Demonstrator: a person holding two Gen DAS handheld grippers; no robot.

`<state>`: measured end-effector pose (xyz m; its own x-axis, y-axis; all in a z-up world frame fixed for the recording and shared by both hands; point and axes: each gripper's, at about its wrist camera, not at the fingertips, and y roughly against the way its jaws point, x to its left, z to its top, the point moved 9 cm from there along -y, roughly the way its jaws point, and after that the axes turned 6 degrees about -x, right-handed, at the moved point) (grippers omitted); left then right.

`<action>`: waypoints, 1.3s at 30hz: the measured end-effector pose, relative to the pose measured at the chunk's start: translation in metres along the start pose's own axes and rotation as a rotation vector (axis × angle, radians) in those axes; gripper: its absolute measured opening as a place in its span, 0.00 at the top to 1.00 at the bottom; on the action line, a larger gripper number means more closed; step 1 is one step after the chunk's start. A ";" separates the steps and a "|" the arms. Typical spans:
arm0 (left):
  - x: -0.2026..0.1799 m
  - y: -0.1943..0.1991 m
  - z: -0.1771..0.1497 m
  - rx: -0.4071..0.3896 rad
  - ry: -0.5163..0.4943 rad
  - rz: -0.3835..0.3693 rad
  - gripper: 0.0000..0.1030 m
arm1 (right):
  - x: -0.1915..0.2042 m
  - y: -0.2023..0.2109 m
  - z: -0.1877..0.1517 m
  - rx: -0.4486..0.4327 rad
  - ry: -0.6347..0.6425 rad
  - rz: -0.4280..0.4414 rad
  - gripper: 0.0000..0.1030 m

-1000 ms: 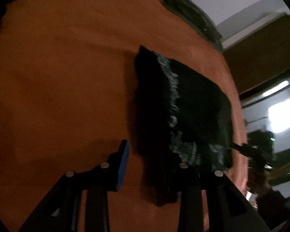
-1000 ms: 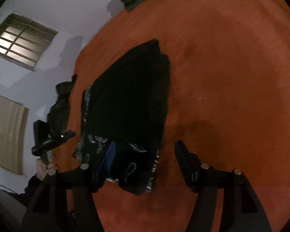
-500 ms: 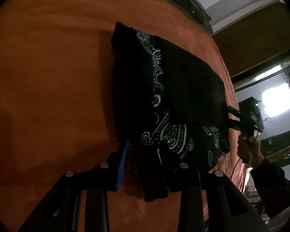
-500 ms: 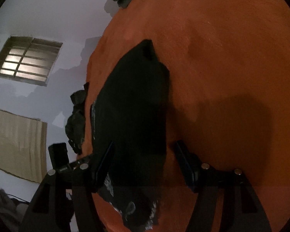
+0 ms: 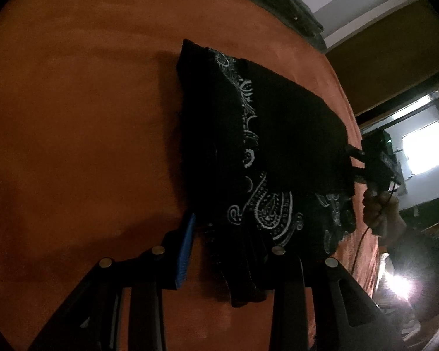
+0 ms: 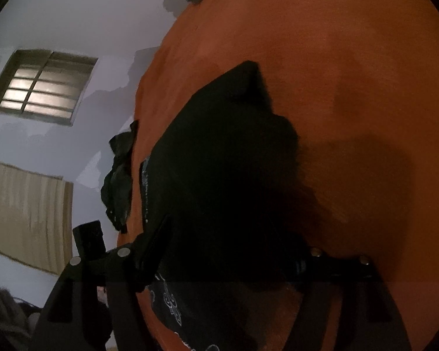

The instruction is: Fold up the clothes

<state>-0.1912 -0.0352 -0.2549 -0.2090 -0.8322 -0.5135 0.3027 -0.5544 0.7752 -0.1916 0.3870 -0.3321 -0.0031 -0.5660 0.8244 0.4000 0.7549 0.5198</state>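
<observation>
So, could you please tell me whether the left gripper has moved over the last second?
Yes. The left gripper has moved forward over the orange surface toward the black paisley garment, whose near edge now lies between its jaws.

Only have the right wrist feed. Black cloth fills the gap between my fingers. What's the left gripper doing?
Observer: The left gripper is open. The near edge of the black garment hangs between its fingers, with nothing clamped. The blue pad on one finger is bare.
Operator: Where am I on the piece, seen from that side?
Observer: The right gripper is at the garment's opposite side edge, with its fingers spread around the edge of the plain top layer. A white paisley band runs from the far corner down to the near edge beside that layer.
</observation>
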 end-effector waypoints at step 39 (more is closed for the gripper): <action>-0.025 0.040 -0.072 0.103 -0.001 -0.076 0.59 | -0.034 0.048 -0.031 0.088 -0.060 -0.084 0.36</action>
<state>-0.1073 -0.0375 -0.2374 -0.2285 -0.7879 -0.5718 0.1889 -0.6121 0.7679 -0.1440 0.4321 -0.3426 -0.0895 -0.6097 0.7876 0.3141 0.7332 0.6032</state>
